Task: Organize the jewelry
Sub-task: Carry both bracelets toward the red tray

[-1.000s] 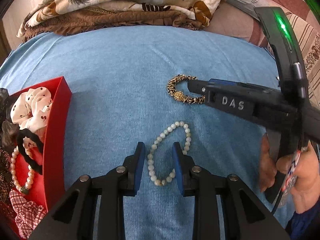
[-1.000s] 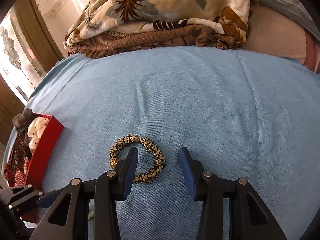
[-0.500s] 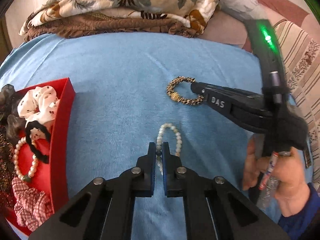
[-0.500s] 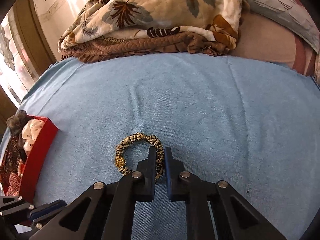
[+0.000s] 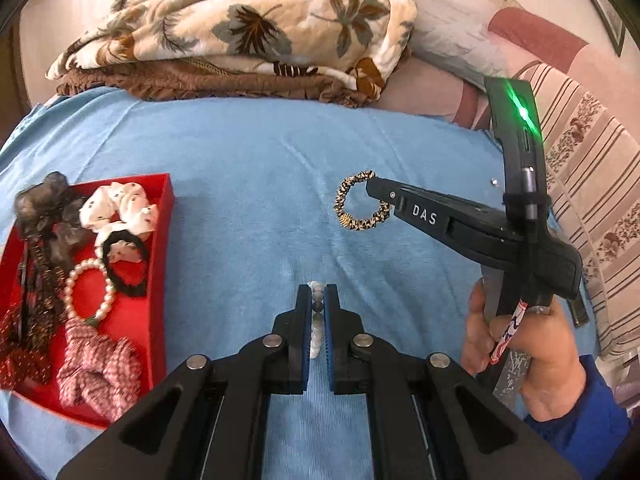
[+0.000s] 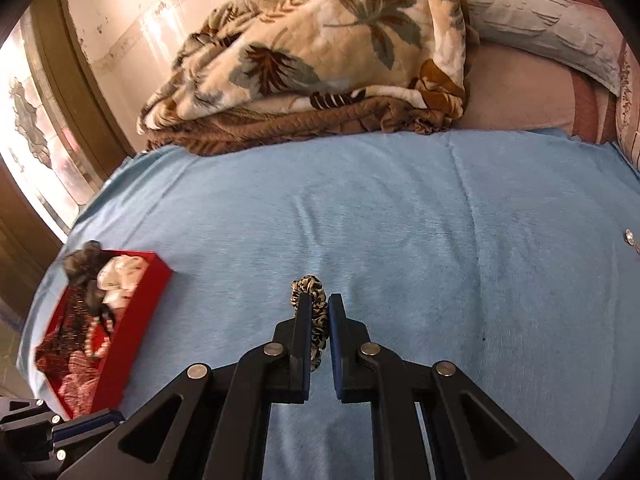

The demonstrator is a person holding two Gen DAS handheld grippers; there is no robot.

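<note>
Two bracelets pinched, both lifted above the blue cloth [image 5: 240, 184]: left gripper [image 5: 316, 304] clamps the pale bead bracelet [image 5: 317, 294], right gripper [image 6: 319, 316] the leopard-print braided bracelet [image 6: 316, 304]. Light, limp, beads slippery; grip across the strand. Red tray [image 5: 162, 240] sits left.

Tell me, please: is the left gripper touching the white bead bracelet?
Touching. In the left wrist view, the left gripper is shut on the white bead bracelet: the beads sit squeezed between its blue pads, with no gap either side.
</note>
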